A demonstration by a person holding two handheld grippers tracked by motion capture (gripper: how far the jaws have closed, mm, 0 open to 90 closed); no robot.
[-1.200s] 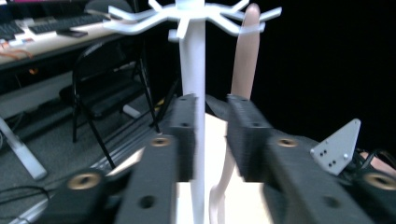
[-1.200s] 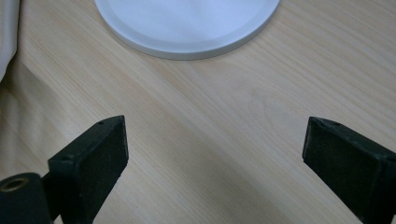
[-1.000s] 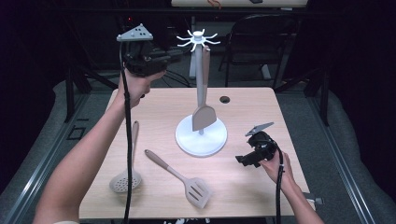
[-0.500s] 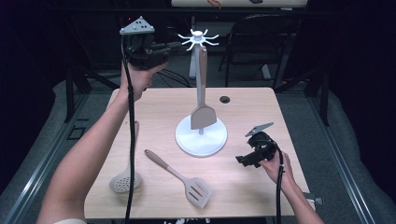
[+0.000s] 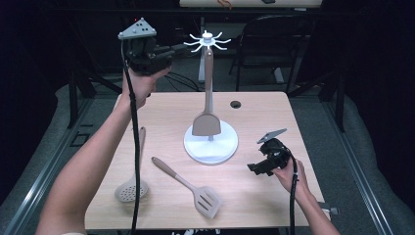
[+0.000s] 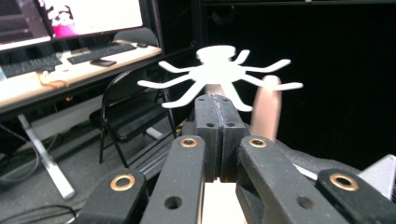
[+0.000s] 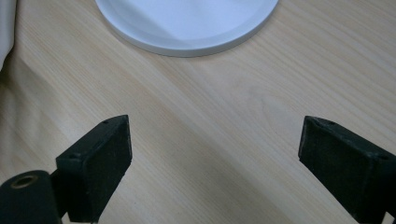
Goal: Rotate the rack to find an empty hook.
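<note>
Moved: your left gripper [image 5: 169,50] has drawn back from the rack's hooks [image 5: 207,40], closed, empty.
Done: solid spatula [image 5: 207,111] hangs.
Left: slotted spatula [image 5: 195,192], skimmer [image 5: 132,185] on counter [image 5: 264,205].
Right gripper [image 5: 255,168]: wide, empty.

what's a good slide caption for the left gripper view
Left gripper, jaws shut and empty, raised just below the white hook crown of the utensil stand, a spatula handle hanging beside it.
</note>
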